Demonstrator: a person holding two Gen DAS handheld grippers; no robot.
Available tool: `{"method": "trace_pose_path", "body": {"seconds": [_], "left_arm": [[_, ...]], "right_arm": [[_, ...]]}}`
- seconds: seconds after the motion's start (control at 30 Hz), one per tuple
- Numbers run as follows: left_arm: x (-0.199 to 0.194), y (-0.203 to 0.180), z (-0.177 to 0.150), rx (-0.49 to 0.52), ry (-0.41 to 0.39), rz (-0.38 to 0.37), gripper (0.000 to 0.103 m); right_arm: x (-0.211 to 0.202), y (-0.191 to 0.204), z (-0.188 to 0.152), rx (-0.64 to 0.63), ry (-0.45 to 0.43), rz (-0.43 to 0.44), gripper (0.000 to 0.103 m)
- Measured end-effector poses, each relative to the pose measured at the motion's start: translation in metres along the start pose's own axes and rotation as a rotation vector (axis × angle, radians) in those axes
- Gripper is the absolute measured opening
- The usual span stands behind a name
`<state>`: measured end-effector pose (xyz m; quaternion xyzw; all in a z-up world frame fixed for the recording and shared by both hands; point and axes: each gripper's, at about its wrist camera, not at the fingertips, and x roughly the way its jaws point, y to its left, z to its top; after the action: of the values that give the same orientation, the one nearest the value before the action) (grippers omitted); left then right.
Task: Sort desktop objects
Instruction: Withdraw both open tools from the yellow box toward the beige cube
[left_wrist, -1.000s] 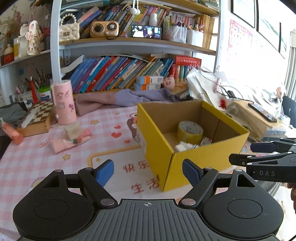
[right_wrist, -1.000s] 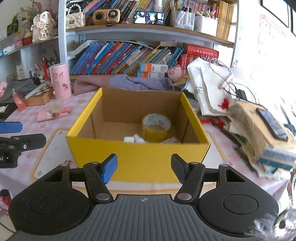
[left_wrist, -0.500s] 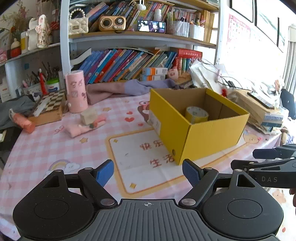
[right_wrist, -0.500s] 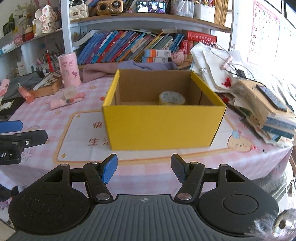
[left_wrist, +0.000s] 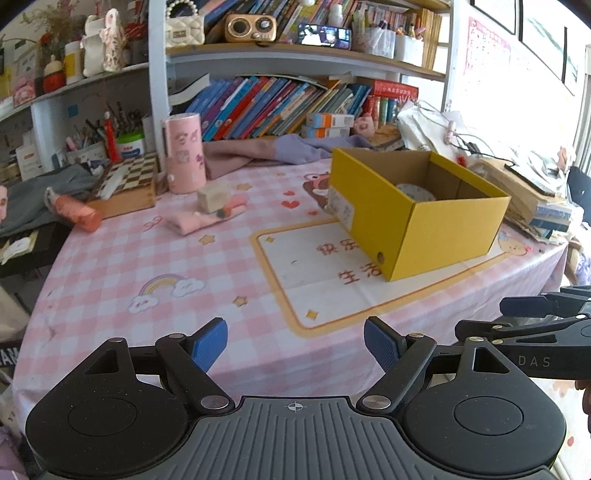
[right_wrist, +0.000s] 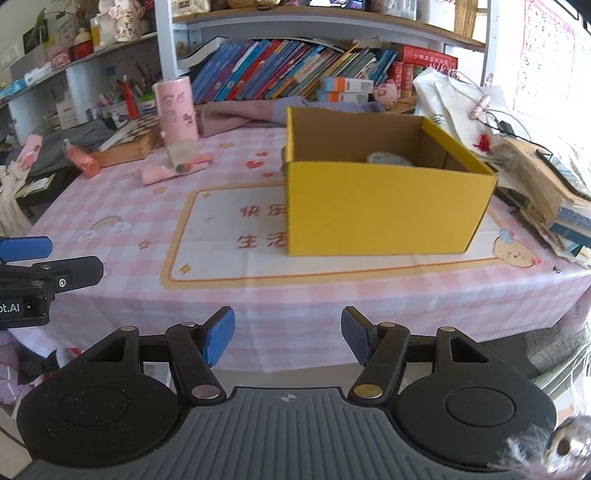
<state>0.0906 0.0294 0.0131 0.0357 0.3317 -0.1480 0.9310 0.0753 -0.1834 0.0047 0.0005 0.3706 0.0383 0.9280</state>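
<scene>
Both tools, left tool (left_wrist: 295, 341) and right tool (right_wrist: 288, 338), hang open and empty at the tabletop's (left_wrist: 110, 266) near edge. The yellow box (right_wrist: 384, 210) holds a tape roll (left_wrist: 415, 192); a pink bundle (left_wrist: 207, 218) and orange bottle (left_wrist: 75, 213) remain far left, apparently unsorted.

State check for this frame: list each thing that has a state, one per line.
left gripper: open, empty
right gripper: open, empty
yellow box: open-topped, upright
tape roll: inside the box
pink cup: upright
orange tube: lying down
phone: screen lit
</scene>
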Motion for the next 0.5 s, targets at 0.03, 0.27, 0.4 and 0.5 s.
{"method": "trace_pose_path", "body": {"seconds": [0.03, 0.27, 0.4, 0.5], "left_arm": [[-0.001, 0.003, -0.002, -0.003, 0.003, 0.005, 0.084], [-0.007, 0.023, -0.009, -0.025, 0.005, 0.047, 0.084], [-0.01, 0.032, -0.01, -0.036, 0.001, 0.064, 0.084], [-0.012, 0.037, -0.012, -0.047, -0.001, 0.074, 0.084]], "right_arm": [[0.0, 0.004, -0.001, -0.001, 0.003, 0.004, 0.061], [0.004, 0.027, -0.003, -0.029, 0.009, 0.039, 0.061], [0.007, 0.038, -0.002, -0.052, 0.006, 0.057, 0.061], [0.009, 0.047, -0.001, -0.075, 0.001, 0.072, 0.061]]}}
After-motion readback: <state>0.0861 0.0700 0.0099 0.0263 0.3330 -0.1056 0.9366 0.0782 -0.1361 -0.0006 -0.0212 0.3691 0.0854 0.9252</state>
